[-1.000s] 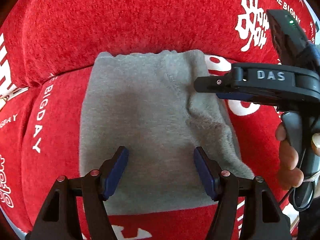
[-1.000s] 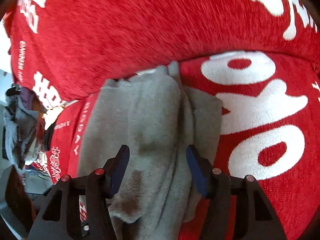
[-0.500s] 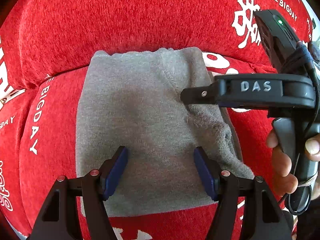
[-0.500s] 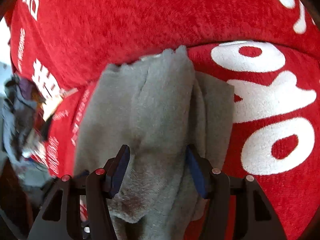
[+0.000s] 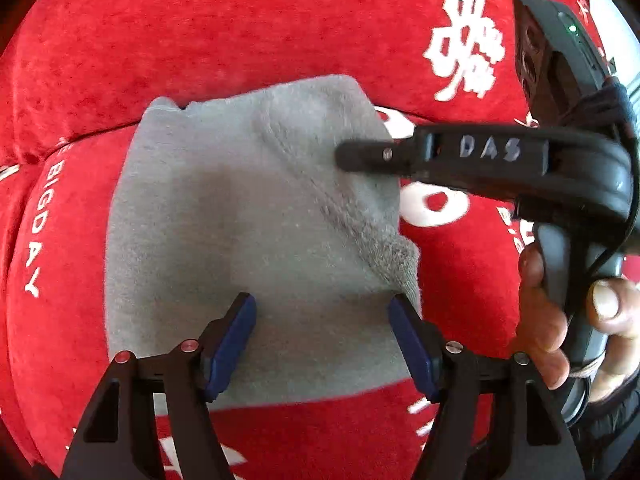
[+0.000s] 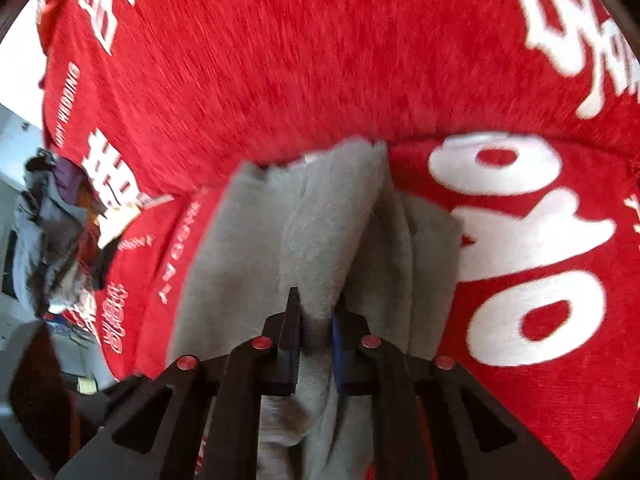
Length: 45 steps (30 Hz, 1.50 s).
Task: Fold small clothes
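A small grey fleece garment (image 5: pixel 248 216) lies folded on the red sofa seat; it also shows in the right wrist view (image 6: pixel 248 248). My left gripper (image 5: pixel 322 312) is open and empty, hovering over the garment's near part. My right gripper (image 6: pixel 316 312) is shut on a raised ridge of the grey garment along its right side. In the left wrist view the right gripper (image 5: pixel 360 156) reaches in from the right over the garment's far right edge, held by a hand (image 5: pixel 540 320).
The red sofa cover (image 5: pixel 240 40) with white lettering covers seat and backrest. A pile of other clothes (image 6: pixel 52 232) lies at the far left in the right wrist view.
My right gripper closed from open onto a fold of the grey garment and moved further left over it. My left gripper stayed open and nearly still.
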Tool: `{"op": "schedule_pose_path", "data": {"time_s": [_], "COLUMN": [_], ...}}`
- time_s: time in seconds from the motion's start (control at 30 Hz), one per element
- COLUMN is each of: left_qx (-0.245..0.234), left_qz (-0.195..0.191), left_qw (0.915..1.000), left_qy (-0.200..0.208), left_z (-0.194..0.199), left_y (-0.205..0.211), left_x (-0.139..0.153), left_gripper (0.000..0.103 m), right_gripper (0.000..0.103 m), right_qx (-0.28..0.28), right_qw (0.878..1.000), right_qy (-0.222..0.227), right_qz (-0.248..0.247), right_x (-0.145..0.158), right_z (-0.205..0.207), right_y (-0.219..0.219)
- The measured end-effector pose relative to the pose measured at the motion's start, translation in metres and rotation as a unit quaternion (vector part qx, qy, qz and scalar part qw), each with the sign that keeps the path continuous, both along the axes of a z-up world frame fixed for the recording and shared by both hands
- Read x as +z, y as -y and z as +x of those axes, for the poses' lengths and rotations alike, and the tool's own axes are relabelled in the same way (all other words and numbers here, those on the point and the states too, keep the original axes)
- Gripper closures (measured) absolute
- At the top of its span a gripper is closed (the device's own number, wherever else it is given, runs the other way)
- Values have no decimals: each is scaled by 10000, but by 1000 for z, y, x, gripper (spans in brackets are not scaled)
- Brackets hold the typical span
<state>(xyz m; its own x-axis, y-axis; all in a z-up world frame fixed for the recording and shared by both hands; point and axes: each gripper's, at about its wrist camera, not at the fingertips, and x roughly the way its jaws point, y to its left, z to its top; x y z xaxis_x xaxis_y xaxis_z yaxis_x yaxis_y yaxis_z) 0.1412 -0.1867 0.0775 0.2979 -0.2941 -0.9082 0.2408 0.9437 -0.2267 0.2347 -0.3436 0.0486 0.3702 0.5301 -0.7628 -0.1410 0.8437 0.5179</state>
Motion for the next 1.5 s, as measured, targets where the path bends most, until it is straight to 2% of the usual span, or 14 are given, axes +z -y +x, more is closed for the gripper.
{"op": "schedule_pose_path", "data": {"time_s": [0.13, 0.27, 0.43, 0.53, 0.63, 0.77, 0.9, 0.97, 1.03, 1.13, 1.23, 1.33, 1.43, 1.5], "left_qx": [-166, -295, -195, -283, -445, -245, 70, 145, 221, 321, 454, 650, 732, 734], "left_qz": [351, 571, 144, 314, 369, -182, -86, -174, -286, -130, 28, 280, -36, -110], "left_qw": [9992, 9979, 9996, 9991, 9983, 9995, 9997, 9994, 9993, 9991, 9989, 9975, 9967, 9966], "left_qy": [-44, 122, -135, -25, -8, -92, -203, -277, -31, 254, 93, 46, -344, -370], "left_z": [-1, -5, 1, 2, -2, -6, 3, 5, 0, -4, 2, -1, -15, -21], "left_y": [16, 25, 19, 26, 27, -4, -31, -40, -53, -68, -79, -89, -108, -112], "left_x": [-20, -20, -17, -23, -18, 6, 0, -1, 13, 22, 6, -13, -32, -30], "left_gripper": [33, 33, 33, 33, 33, 32, 32, 32, 32, 32, 32, 32, 32, 32], "right_gripper": [90, 90, 90, 90, 90, 94, 93, 90, 90, 83, 52, 50, 49, 50], "right_qx": [-142, -296, -272, -249, -332, -491, -347, -572, -805, -597, 49, 334, 240, 161], "right_qw": [9990, 9990, 9995, 9980, 9982, 9975, 9965, 9966, 9947, 9932, 9954, 9897, 9880, 9922], "right_qy": [-347, -330, -47, -290, -264, -73, -228, -326, -71, 557, 586, 564, 37, -193], "right_qz": [-232, 9, -135, -497, -428, -507, -726, -494, -637, -825, -755, -1273, -1525, -1218], "right_x": [-29, -36, -20, -38, -38, -27, -34, -25, -1, 34, 36, 15, -23, -26], "right_z": [2, 0, -4, 4, 3, -4, 0, -2, -15, -45, -66, -77, -82, -86], "right_y": [9, 18, 21, 12, 16, 25, 15, 23, 30, 21, -6, -28, -20, -7]}}
